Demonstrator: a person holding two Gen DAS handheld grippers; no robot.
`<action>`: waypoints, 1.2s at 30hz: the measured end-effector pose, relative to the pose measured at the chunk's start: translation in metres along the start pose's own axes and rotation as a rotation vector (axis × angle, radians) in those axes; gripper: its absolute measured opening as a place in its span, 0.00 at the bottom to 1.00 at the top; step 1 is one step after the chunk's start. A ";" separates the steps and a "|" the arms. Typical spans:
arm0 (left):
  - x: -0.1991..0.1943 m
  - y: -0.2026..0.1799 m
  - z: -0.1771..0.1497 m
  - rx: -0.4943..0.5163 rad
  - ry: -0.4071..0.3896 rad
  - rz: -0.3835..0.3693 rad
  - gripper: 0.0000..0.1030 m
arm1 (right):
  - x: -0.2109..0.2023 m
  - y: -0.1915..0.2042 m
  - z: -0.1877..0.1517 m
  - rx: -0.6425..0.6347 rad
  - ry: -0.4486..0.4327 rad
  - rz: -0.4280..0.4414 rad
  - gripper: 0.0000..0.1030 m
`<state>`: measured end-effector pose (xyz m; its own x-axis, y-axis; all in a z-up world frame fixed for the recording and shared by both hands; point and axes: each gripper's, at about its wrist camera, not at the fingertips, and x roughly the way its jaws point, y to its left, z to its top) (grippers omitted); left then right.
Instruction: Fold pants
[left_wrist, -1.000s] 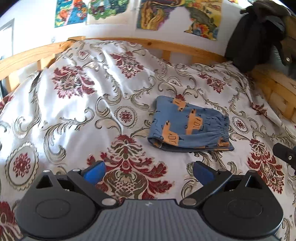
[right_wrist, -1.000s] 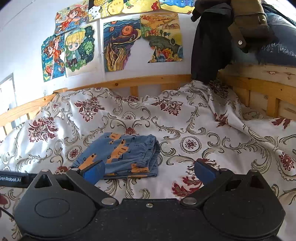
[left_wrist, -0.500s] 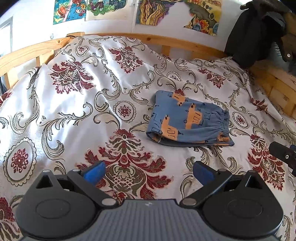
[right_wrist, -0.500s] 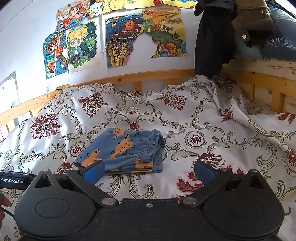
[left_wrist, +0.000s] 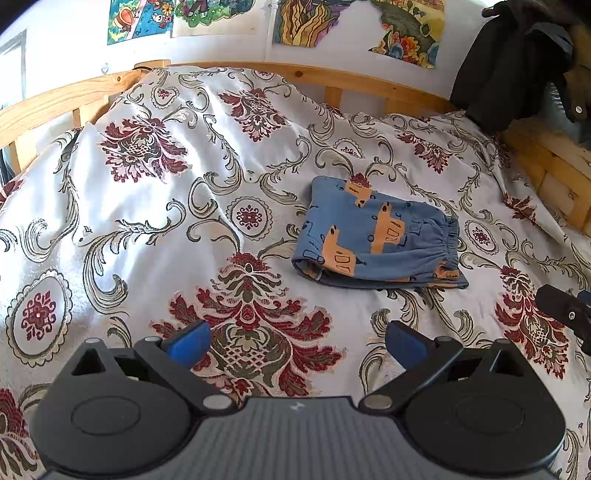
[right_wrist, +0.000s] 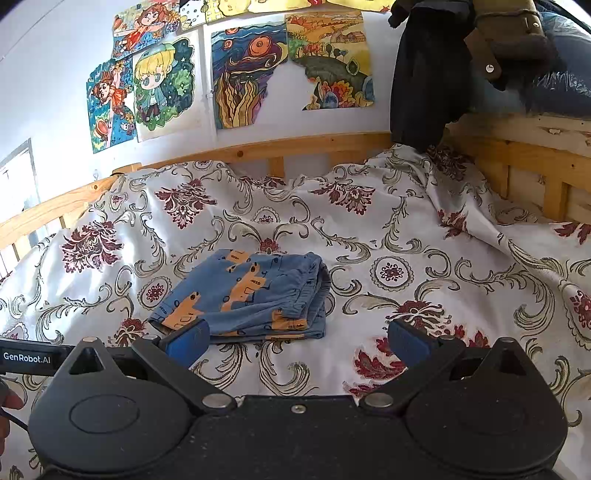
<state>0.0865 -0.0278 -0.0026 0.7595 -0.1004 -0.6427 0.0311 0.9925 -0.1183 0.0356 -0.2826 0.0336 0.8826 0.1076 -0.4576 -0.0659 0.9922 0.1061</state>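
Observation:
Small blue pants with orange vehicle prints lie folded into a compact stack on the patterned bedspread, elastic waistband toward the right. My left gripper hovers open above the bedspread, well short of the pants, nothing between its blue pads. In the right wrist view the same pants lie ahead and left of centre. My right gripper is open and empty, its left pad just in front of the stack's near edge. The right gripper's tip shows at the left view's right edge.
A wooden bed frame runs along the back and right side. Dark jackets hang at the back right corner. Colourful drawings are taped on the wall. The left gripper body and a hand show at the right view's left edge.
Both grippers have drawn back and risen a little from the folded pants, which now look slightly farther away. The pants have not moved. Both grippers stay open.

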 end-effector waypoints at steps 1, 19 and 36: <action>0.000 0.000 0.000 0.001 0.000 0.000 1.00 | 0.000 0.000 0.000 0.000 0.001 0.000 0.99; 0.000 0.002 -0.001 0.004 0.004 -0.009 1.00 | 0.002 0.001 -0.002 -0.003 0.019 0.000 0.99; -0.004 -0.004 -0.001 0.049 -0.012 0.025 1.00 | 0.002 0.001 -0.002 -0.006 0.024 0.002 0.99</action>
<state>0.0826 -0.0317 -0.0002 0.7682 -0.0746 -0.6358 0.0431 0.9970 -0.0650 0.0369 -0.2809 0.0310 0.8711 0.1111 -0.4784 -0.0704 0.9923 0.1022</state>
